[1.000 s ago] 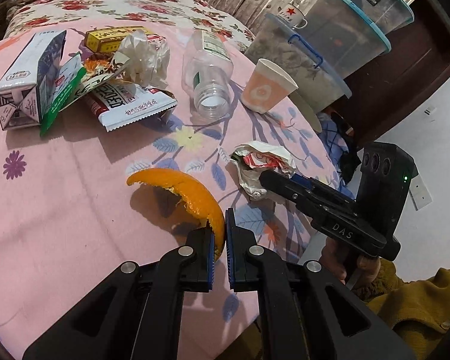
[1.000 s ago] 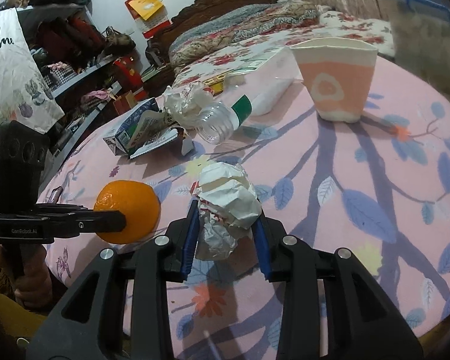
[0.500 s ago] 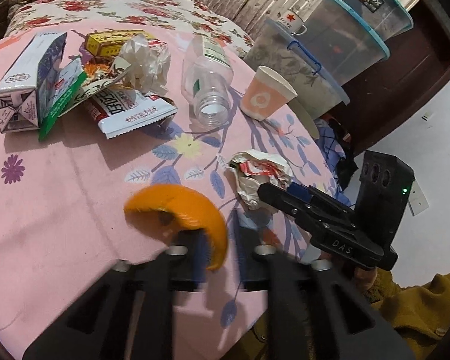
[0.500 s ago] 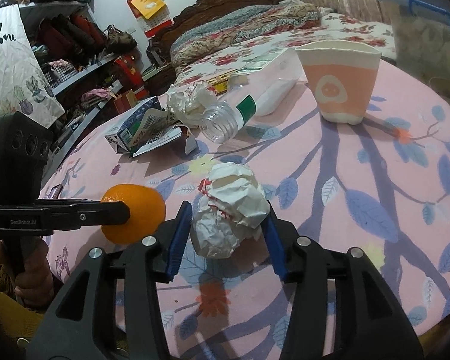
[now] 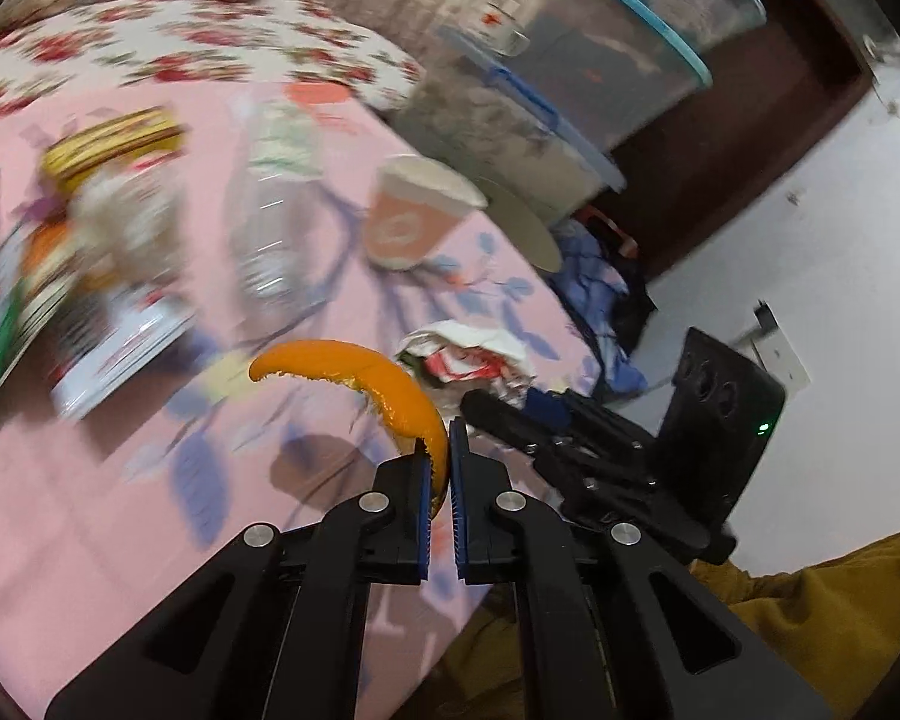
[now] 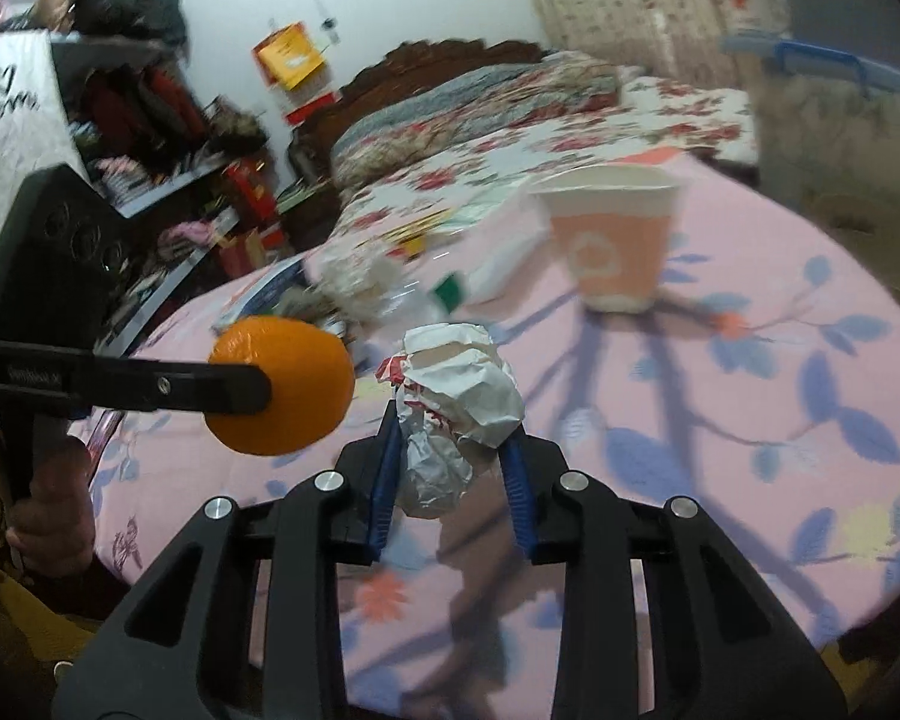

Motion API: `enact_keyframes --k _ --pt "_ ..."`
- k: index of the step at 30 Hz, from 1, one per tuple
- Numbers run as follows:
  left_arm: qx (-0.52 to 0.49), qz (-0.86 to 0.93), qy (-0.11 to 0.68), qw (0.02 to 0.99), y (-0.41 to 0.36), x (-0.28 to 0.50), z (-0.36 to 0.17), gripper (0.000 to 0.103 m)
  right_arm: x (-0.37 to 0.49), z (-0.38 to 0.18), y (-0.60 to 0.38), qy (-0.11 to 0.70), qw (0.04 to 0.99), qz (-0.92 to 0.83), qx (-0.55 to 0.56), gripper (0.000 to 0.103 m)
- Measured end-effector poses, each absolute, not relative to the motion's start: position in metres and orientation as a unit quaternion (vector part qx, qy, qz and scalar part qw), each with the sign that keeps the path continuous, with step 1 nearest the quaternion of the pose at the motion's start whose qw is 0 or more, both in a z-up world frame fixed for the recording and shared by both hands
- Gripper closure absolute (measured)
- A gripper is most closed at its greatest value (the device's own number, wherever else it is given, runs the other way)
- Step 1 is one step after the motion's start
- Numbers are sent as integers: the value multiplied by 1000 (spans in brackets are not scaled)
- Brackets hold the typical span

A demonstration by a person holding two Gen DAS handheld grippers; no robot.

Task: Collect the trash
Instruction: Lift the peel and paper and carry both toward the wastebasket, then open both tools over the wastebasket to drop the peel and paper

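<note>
In the left wrist view, one curved orange peel is pinched between the nearly shut pads of the left gripper, lifted over the pink flowered tablecloth; one peach paper cup is seen at twelve o'clock, one clear plastic bottle at eleven. In the right wrist view, one crumpled white wrapper is gripped by the closing right gripper, with the peel at nine o'clock.
</note>
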State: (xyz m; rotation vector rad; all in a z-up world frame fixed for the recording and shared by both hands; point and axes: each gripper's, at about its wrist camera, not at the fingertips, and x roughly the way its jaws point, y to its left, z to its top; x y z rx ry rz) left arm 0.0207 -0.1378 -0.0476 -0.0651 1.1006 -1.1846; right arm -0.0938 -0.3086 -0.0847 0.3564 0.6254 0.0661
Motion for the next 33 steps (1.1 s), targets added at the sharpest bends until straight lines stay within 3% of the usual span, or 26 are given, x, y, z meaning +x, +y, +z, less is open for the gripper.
enact_keyframes --k 10,17,18,19,20,21,26,30,33 --pt "102 -623 462 623 -335 12 9 98 -147 -70 -483 217 921 -139 291 69" --pt "117 -625 478 605 -510 50 11 97 -115 -69 -606 201 908 -224 292 66" --pt "114 -621 485 606 -527 57 5 91 -105 -72 -621 203 906 -231 292 64" --pt "116 -607 494 611 -551 65 -6 64 -95 -76 -632 206 904 -235 292 49" --pt "118 -593 497 622 -563 71 -11 48 -88 -80 -640 213 902 -239 289 30" --pt "117 -578 497 637 -570 76 -17 44 -80 -84 -646 219 900 -252 280 28" --pt "95 -570 505 641 -556 88 -21 50 -89 -81 -645 197 902 -254 289 30" --pt "39 -616 486 619 -490 84 14 50 -110 -80 -621 172 906 -212 323 36" --pt "12 -637 427 642 -403 81 50 49 -112 -81 -595 176 909 -162 342 45"
